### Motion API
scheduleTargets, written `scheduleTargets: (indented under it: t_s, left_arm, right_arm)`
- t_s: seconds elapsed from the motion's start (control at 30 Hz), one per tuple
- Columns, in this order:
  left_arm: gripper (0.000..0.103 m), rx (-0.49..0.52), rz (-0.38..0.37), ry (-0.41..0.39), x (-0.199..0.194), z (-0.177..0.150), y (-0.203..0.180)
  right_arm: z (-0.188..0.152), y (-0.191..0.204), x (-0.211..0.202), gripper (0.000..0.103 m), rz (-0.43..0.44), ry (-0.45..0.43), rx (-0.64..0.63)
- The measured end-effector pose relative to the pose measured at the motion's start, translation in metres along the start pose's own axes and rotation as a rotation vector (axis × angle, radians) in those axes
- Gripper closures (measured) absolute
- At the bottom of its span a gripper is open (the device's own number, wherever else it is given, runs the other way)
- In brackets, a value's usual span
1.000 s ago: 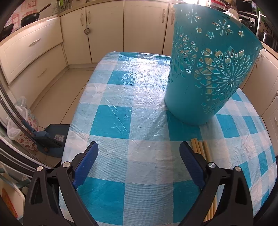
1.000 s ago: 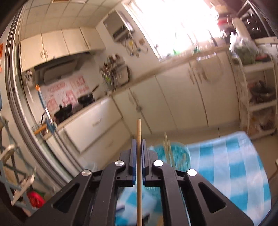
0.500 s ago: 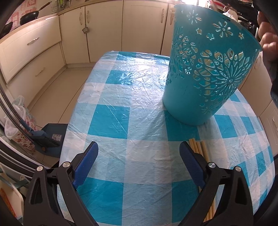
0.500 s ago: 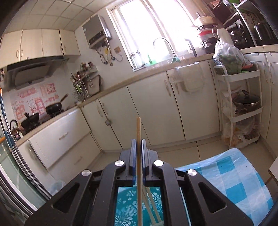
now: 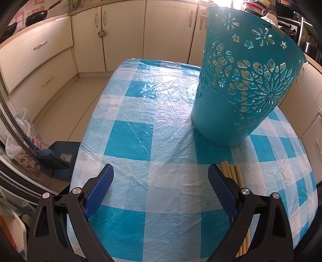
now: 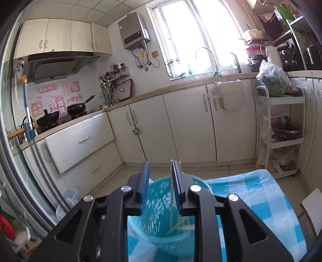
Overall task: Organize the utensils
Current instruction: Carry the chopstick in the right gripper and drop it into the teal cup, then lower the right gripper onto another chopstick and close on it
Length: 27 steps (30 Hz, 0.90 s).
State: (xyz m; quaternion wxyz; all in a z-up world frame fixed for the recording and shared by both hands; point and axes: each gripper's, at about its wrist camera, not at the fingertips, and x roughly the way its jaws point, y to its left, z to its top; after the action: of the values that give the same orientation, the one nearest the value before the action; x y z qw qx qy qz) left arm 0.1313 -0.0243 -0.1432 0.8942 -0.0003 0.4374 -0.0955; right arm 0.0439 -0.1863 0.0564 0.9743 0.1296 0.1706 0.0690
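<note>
Right tool (image 6: 160,171) just opening, left tool (image 5: 161,177) wide

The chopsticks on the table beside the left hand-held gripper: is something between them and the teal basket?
Nothing visible. The chopsticks lie on bare tablecloth in front of the teal basket, and the open left hand-held gripper is just beside them.

The left gripper (image 5: 160,182) fills the bottom of the frame, its blue-padded jaws spread wide with nothing between them, over a blue-and-white checked tablecloth (image 5: 140,112). At upper right a teal cut-out basket (image 5: 245,80) stands on the cloth, pale sticks showing through its openings. Below it, at lower right, a bundle of wooden chopsticks (image 5: 234,173) lies just beside the right-hand finger. Cream cabinets (image 5: 124,34) line the top, a black pan (image 5: 36,16) at upper left.
</note>
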Motion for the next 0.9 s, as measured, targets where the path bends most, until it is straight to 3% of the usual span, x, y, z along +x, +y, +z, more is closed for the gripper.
scheduleTargets:
  t_s: [0.13, 0.3, 0.47, 0.63, 0.9]
  left_arm:
    - [0.012, 0.0, 0.003, 0.001, 0.001, 0.0, 0.001]
    - [0.012, -0.002, 0.007, -0.002, 0.001, -0.001, 0.001]
    - [0.012, -0.052, 0.001, -0.034, -0.005, -0.002, 0.011]
    - [0.012, -0.122, -0.017, -0.035, -0.004, -0.003, 0.025]
    - [0.012, -0.144, -0.03, -0.027, -0.002, -0.004, 0.028]
  right_arm:
    - [-0.039, -0.001, -0.027, 0.067, -0.033, 0.082, -0.023]
    - [-0.105, -0.006, -0.021, 0.068, -0.07, 0.306, -0.033]
    - [-0.145, -0.01, 0.003, 0.082, -0.083, 0.474, -0.025]
    - [-0.153, -0.014, 0.025, 0.084, -0.102, 0.531, -0.017]
    - [-0.157, -0.006, 0.032, 0.084, -0.093, 0.563, -0.037]
